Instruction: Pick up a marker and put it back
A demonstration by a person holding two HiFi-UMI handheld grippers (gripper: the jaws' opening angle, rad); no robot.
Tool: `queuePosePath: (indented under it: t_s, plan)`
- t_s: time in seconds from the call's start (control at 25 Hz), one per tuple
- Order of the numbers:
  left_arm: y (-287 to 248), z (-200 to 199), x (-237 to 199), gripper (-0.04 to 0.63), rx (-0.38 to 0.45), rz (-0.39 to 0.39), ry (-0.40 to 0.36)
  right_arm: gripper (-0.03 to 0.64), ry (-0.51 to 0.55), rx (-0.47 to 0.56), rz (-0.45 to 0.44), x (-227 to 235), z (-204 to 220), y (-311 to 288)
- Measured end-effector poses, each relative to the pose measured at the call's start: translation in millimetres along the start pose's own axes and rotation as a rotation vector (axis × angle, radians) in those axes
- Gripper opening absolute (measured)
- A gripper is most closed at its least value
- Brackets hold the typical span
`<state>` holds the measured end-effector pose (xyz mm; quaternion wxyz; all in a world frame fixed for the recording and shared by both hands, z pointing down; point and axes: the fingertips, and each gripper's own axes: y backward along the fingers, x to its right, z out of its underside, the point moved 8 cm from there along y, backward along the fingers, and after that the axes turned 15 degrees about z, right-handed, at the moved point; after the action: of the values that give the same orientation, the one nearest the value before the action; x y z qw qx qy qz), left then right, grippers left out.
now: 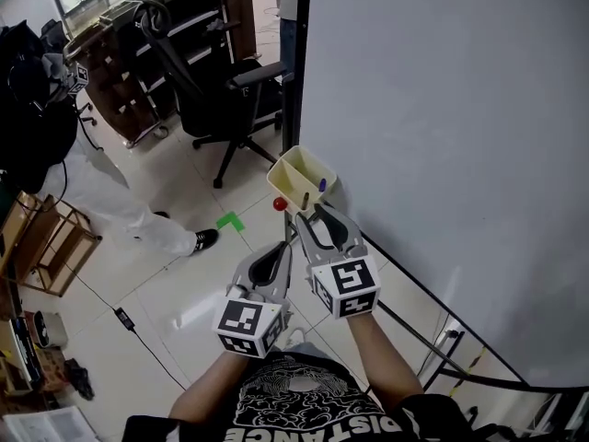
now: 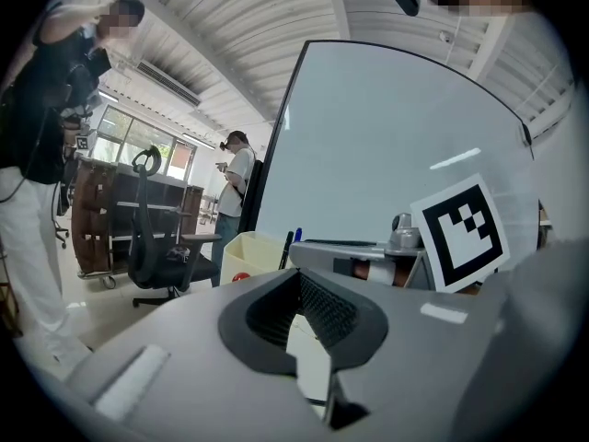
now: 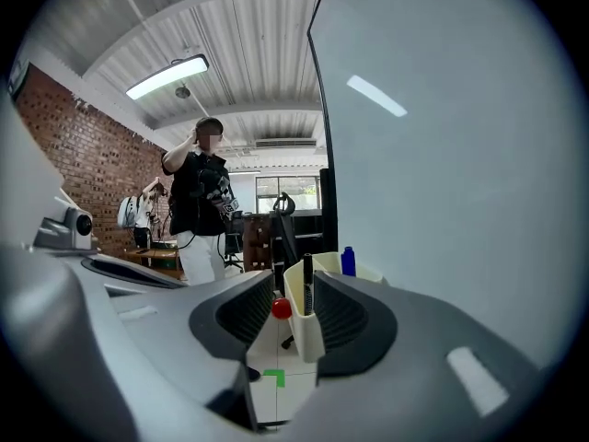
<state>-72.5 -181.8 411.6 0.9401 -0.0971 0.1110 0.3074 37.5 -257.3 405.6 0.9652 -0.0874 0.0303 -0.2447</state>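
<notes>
A cream holder (image 1: 296, 175) hangs on the whiteboard (image 1: 442, 109). A black marker (image 1: 306, 199) and a blue marker (image 1: 322, 185) stand in it. A red round knob (image 1: 280, 204) sits at its left. My right gripper (image 1: 308, 217) is open just below the holder. In the right gripper view the black marker (image 3: 307, 285) stands upright in the holder (image 3: 304, 325) between the lines of the two jaws, and no pad touches it. The blue marker (image 3: 348, 261) shows behind. My left gripper (image 1: 279, 250) hangs lower left, jaws together and empty; its view shows the holder (image 2: 248, 254) ahead.
An office chair (image 1: 216, 81) stands to the far left. A person in white trousers (image 1: 138, 215) stands on the tiled floor near a green tape mark (image 1: 228, 220). A cable (image 1: 138, 334) runs across the floor. The whiteboard's black stand (image 1: 433, 343) runs along the right.
</notes>
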Motion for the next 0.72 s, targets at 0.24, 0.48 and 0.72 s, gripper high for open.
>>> queuePosePath:
  t_s: [0.24, 0.48, 0.72]
  plan:
    - [-10, -7, -12, 0.005, 0.011, -0.001, -0.006, 0.124, 0.018, -0.010, 0.002, 2, 1, -24]
    - [-15, -13, -23, 0.006, 0.012, 0.015, -0.015, 0.121, 0.041, -0.012, 0.028, 2, 1, -39]
    - [-16, -19, -29, 0.005, 0.009, 0.029, -0.021, 0.029, 0.064, -0.009, 0.051, 1, 0, -40]
